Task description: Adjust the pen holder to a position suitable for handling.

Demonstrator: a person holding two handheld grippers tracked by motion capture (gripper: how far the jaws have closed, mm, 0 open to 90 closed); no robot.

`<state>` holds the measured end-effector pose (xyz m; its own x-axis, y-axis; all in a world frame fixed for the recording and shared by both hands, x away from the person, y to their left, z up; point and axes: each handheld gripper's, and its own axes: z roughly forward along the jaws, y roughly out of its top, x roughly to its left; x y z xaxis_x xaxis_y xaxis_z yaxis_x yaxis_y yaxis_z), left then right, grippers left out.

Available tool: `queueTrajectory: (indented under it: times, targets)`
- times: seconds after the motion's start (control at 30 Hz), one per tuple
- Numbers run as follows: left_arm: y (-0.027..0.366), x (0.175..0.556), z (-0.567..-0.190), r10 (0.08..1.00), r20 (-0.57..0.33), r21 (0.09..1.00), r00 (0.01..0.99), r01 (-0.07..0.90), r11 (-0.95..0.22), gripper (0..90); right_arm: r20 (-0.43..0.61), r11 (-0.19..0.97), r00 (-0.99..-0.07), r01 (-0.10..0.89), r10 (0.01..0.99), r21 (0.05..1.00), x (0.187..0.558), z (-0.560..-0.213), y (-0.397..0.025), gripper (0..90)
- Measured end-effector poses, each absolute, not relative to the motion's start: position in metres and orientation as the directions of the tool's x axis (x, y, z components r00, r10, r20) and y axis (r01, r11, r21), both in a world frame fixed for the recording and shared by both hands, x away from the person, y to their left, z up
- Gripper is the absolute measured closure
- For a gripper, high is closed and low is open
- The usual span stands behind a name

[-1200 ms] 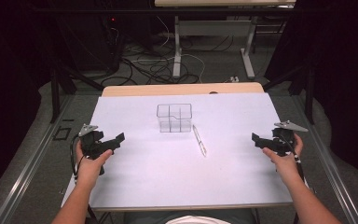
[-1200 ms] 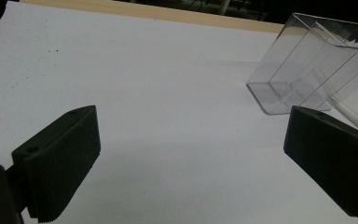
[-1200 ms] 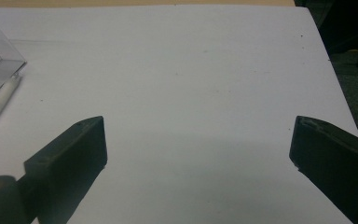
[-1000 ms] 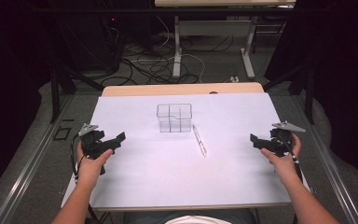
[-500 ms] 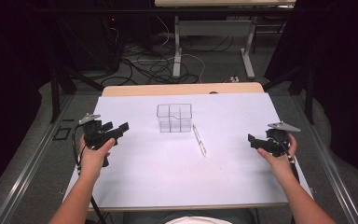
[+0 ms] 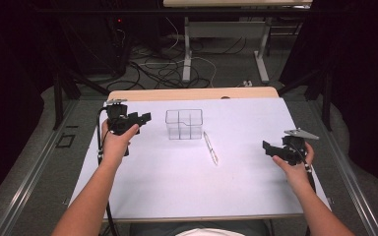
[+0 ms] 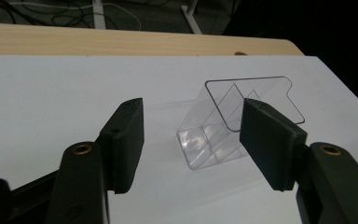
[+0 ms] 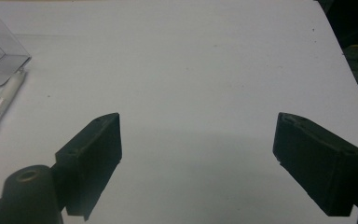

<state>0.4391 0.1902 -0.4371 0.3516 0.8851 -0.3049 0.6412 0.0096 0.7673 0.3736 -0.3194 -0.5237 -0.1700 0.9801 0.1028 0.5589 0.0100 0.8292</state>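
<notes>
Centrally on the white desk stands a clear divided box, a pen just right of it. Left gripper, left of centre, faces the box, jaws apart; right gripper, at right, jaws wide, holds nothing.

One clear box stands near the counter's far edge, split into four compartments as far as the high view shows. One pen lies just beside its right near corner. Two tongs: the left toward the left edge, the right toward the right edge.
</notes>
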Motion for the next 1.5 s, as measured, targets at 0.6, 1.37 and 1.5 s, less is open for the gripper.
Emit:
queueTrajectory:
  times: [0.6,1.37,1.5]
  targets:
    - [0.157,0.492,-0.443,0.879,-0.244,0.74,0.409,0.665,-0.104,51.5,0.121,-0.003,-0.163,0.587,0.979,0.809,0.374,-0.529,-0.319,15.7]
    - [0.136,0.519,-0.482,0.856,-0.245,0.686,0.454,0.705,-0.178,63.1,0.144,-0.016,-0.161,0.61,0.976,0.792,0.375,-0.533,-0.319,16.1]
    - [0.134,0.52,-0.484,0.84,-0.251,0.681,0.481,0.705,-0.2,65.5,0.147,-0.017,-0.16,0.615,0.976,0.788,0.376,-0.534,-0.32,16.1]
